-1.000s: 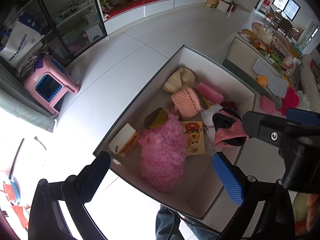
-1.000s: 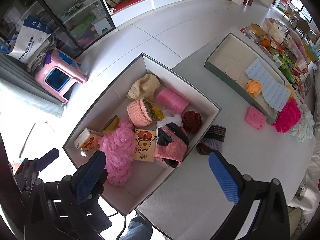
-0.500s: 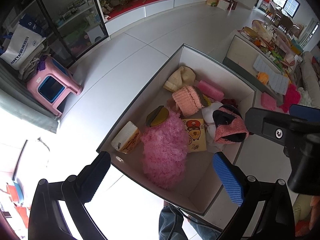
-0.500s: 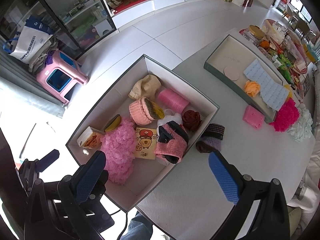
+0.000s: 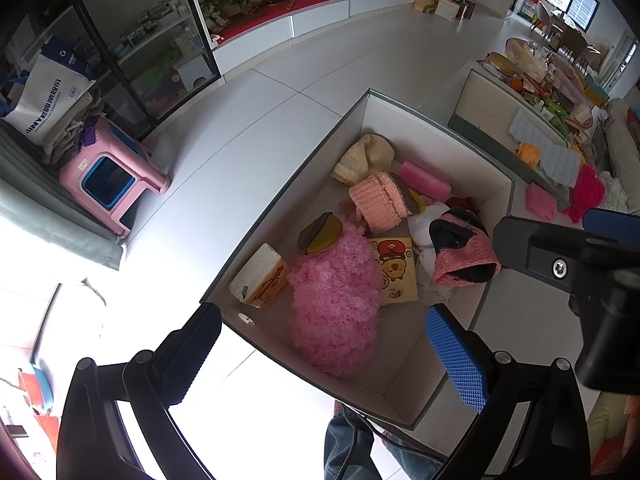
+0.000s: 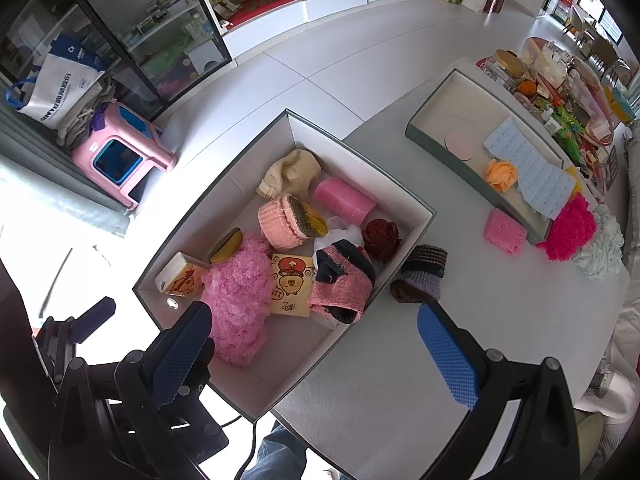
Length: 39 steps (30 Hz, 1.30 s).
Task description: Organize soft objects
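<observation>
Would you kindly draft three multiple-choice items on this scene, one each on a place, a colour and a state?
1. Where does the dark striped knit piece lie?
A. Inside the big box
B. On the table just outside the big box
C. In the shallow tray

2. What colour is the rose in the big box?
A. Dark red
B. Yellow
C. White

3. How do the two grippers stand?
A. Both shut on cloth
B. Left gripper shut, right gripper open
C. Both open and empty

Answers: 1 B, it rests on the tabletop by the box's right wall. 2 A, its petals are deep red. 3 C, the left gripper and the right gripper each show spread fingers with nothing between.
</observation>
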{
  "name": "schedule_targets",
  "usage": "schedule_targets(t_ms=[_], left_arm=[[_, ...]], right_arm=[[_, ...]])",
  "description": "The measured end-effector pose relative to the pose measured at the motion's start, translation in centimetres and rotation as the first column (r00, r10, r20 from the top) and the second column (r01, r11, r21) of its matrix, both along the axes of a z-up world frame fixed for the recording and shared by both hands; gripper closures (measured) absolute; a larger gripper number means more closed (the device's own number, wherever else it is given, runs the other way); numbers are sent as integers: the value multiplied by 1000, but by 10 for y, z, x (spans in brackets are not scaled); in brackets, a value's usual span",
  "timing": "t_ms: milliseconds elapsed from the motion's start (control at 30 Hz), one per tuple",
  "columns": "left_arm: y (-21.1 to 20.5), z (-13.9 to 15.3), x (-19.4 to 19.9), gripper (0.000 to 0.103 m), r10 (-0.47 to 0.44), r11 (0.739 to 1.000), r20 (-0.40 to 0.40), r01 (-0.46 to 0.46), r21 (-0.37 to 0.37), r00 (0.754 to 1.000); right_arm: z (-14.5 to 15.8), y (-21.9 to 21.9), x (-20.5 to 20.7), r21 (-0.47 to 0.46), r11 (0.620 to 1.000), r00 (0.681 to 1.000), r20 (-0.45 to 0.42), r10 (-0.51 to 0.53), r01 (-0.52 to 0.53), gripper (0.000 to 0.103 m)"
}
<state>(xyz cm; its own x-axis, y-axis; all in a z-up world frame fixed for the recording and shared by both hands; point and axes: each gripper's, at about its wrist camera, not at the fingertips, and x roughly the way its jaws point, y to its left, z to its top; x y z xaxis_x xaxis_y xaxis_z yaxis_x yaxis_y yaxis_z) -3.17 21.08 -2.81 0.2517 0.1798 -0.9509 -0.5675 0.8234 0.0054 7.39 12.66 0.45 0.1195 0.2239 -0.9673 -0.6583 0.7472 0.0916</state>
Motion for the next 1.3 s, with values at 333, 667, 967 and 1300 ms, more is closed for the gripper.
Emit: schedule_targets(t_ms=[333,667,967,1300], left_arm=[[1,-3,-1,0,4,1000,-9,-4,8,1000],[-1,-5,-1,0,6,1000,-16,-6,2,1000],[0,-7,-1,0,8,1000,-20,-8,0,1000],[0,-8,-1,0,7,1000,-24,-7,2,1000]], right_arm=[[0,0,-1,0,1000,1000,2,-1,1,0],[1,0,-1,-1,1000,1000,-2,-10,10,0],[1,0,0,-1,1000,1000,-1,-9,9,0],[0,0,1,-5,1000,1000,0,-10,10,0]])
